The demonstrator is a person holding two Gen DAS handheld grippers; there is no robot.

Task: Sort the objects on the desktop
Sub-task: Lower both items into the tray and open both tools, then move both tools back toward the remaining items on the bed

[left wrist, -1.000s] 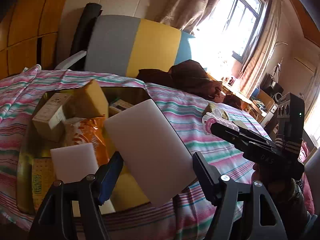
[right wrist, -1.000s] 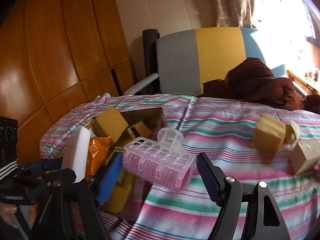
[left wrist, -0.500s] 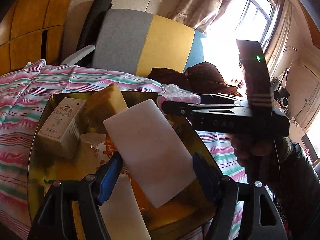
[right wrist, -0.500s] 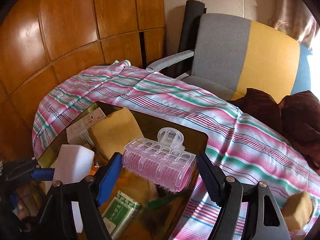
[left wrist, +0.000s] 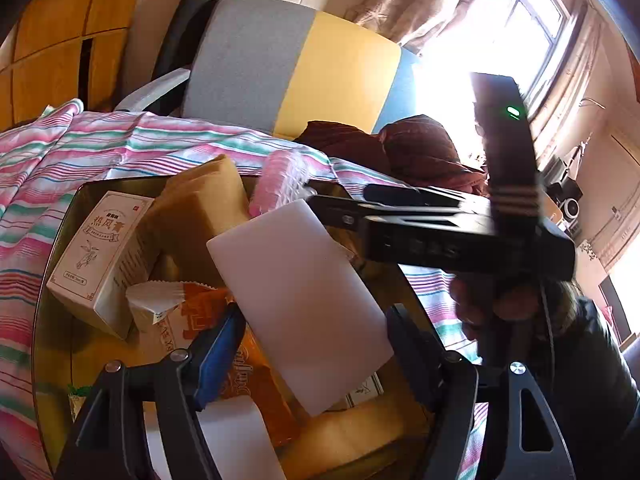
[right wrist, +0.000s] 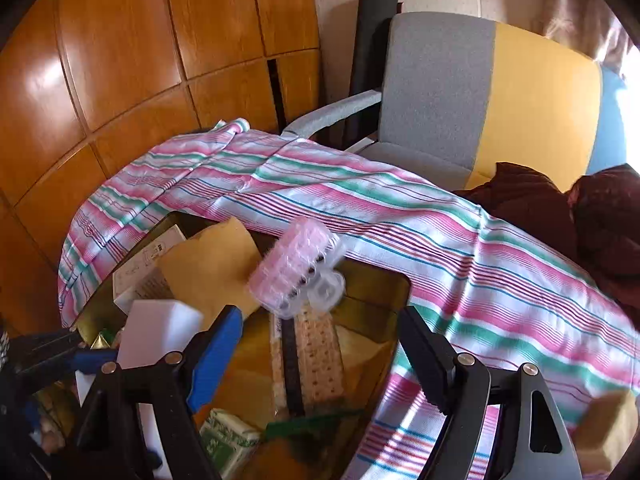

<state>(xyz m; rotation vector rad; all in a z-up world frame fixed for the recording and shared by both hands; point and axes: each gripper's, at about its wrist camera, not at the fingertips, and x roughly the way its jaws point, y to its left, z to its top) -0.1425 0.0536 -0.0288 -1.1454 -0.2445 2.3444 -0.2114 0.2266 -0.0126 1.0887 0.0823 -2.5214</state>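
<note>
A desk draped in a pink, green and white striped cloth fills the scene, with a grey and yellow chair behind it. On the cloth sits a gold tray, already crowded: a tan sponge, a white carton, an orange packet and other small boxes.

The left gripper hovers over the tray with a white foam block between its fingers, which are spread to the block's width and seem to pinch its edges. The block is tilted, its upper corner near the right gripper's black body.

The right gripper stands wide open and holds nothing. Just ahead of it a pink hair roller shows blurred above the tray's far side, free of the fingers; it is likely dropping in. At the desk's near right edge, another tan sponge lies on the cloth, outside the tray.

Risks: the roller could bounce off the heaped sponge and roll out over the rim onto the cloth. The two grippers are close together above the tray, so they could knock each other, and the foam block, held only at its edges, could slip or land on the roller.
</note>
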